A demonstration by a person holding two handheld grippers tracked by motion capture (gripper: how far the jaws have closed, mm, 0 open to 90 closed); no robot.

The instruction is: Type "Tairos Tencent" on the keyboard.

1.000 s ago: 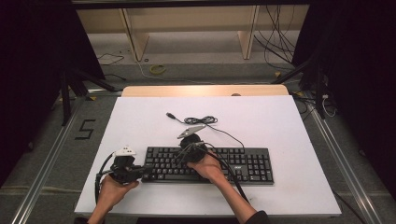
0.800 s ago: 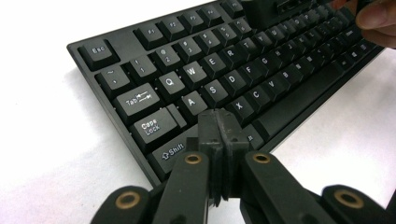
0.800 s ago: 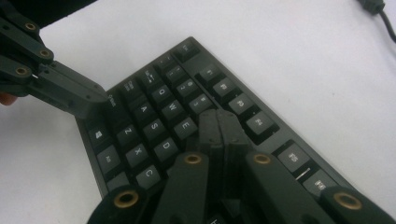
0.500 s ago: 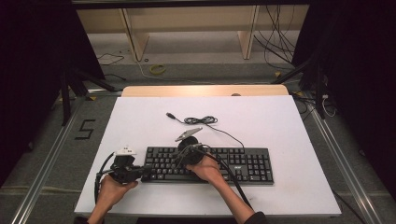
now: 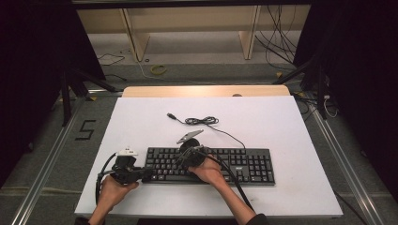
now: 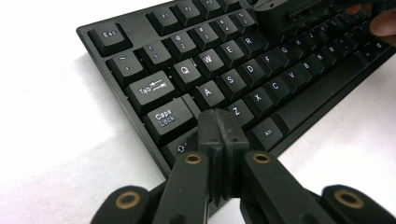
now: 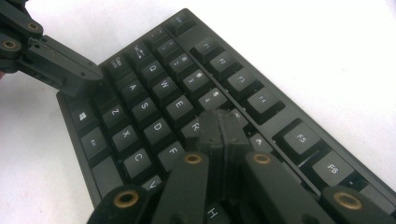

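A black keyboard lies on the white board, near the person's side. My left gripper is at the keyboard's left end with its jaws shut and nothing between them. In the left gripper view, the left gripper has its tips over the Shift key beside Z on the keyboard. My right gripper is over the left half of the keys, also shut and empty. In the right gripper view, the right gripper has its tips above the keys near R and 5 on the keyboard. The left gripper touches the keyboard's corner there.
The keyboard's cable lies coiled behind it, with the plug loose on the white board. A wooden strip runs along the board's far edge. Metal rails run along both sides, and shelving stands beyond.
The right gripper has shifted a little towards the person over the keys. The left gripper has stayed where it was.
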